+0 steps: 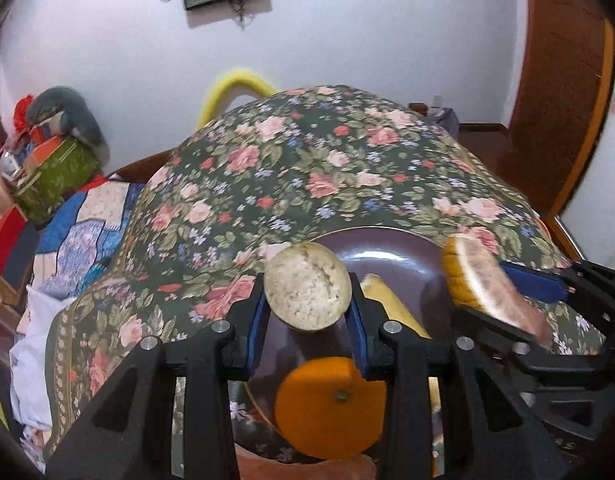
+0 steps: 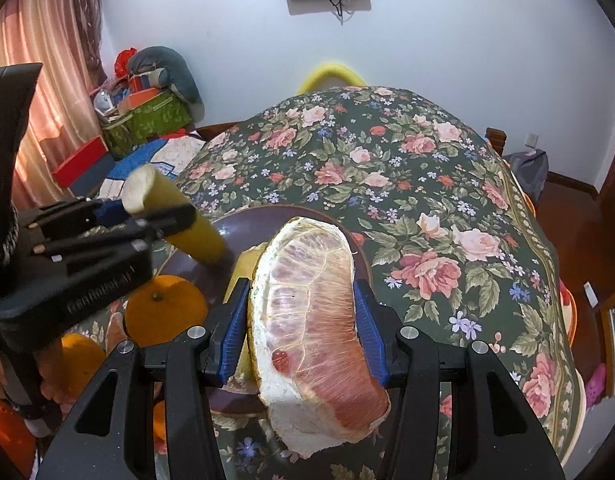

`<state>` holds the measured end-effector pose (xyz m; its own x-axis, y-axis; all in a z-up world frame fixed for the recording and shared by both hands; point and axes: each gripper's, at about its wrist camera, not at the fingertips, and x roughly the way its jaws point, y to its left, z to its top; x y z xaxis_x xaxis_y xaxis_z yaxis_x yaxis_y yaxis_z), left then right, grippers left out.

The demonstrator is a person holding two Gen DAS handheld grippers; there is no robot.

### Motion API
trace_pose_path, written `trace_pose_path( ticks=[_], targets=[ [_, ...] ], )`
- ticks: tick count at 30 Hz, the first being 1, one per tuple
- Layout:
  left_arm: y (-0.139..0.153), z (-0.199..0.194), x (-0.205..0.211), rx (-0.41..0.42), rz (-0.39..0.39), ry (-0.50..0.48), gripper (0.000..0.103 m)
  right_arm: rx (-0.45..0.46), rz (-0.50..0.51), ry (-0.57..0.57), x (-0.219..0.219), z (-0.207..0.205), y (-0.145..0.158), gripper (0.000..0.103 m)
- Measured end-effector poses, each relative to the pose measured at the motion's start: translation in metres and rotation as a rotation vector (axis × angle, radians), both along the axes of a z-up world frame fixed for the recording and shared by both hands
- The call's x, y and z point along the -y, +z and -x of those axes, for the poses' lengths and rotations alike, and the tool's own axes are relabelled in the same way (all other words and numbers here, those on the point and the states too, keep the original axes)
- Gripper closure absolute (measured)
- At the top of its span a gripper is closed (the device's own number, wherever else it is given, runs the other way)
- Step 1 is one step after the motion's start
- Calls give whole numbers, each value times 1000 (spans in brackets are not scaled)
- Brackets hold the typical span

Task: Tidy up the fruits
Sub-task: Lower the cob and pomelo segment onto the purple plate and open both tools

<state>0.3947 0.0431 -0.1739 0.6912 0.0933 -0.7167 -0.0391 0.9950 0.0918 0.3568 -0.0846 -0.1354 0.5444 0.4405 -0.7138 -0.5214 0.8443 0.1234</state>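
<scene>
My left claw (image 1: 307, 316) grips a yellow fruit piece (image 1: 307, 292), my right claw (image 2: 301, 320) a pomelo wedge (image 2: 311, 320); both hang over the plate (image 1: 383, 244), the wedge's long axis running along the claw.

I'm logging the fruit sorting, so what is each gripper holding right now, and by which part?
The left gripper holds a yellow cut stalk piece across its sides, near the cut end. The right gripper holds a pomelo wedge by its two flanks, around mid-length.

A table is covered by a dark green floral tablecloth (image 2: 427, 184). On the cloth a dark brown plate (image 1: 387, 248) is set, and an orange (image 2: 81, 354) lies beside it.
</scene>
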Motion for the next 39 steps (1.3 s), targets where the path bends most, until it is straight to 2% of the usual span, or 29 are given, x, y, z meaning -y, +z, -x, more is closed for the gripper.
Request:
trace_pose_path(
  ticks=[2,4,6,12,16,21,29,39],
  targets=[
    [2,1,4,-5,2,-13,65,-8,4,3,-1,-2,-3,56],
    [5,2,8,-10,10,-32,45,-25,2,7,-1,-5,-6,56],
    [7,6,10,-2,16,-45,38,-45,3,11,-2,-7,-10,56],
    [12,18,11,5,58,-68,38,-83,18,9,-4,-9,-19,54],
    [18,24,8,9,105,-74,38,-67,14,6,-2,-7,-16,48],
    [27,35,2,29,126,-47,37,-43,17,-2,2,-2,-7,47],
    [47,63,-12,57,156,-4,37,5,3,-14,10,22,22,47],
    [71,117,-31,91,168,42,37,68,-16,-10,13,65,56,47]
  ],
)
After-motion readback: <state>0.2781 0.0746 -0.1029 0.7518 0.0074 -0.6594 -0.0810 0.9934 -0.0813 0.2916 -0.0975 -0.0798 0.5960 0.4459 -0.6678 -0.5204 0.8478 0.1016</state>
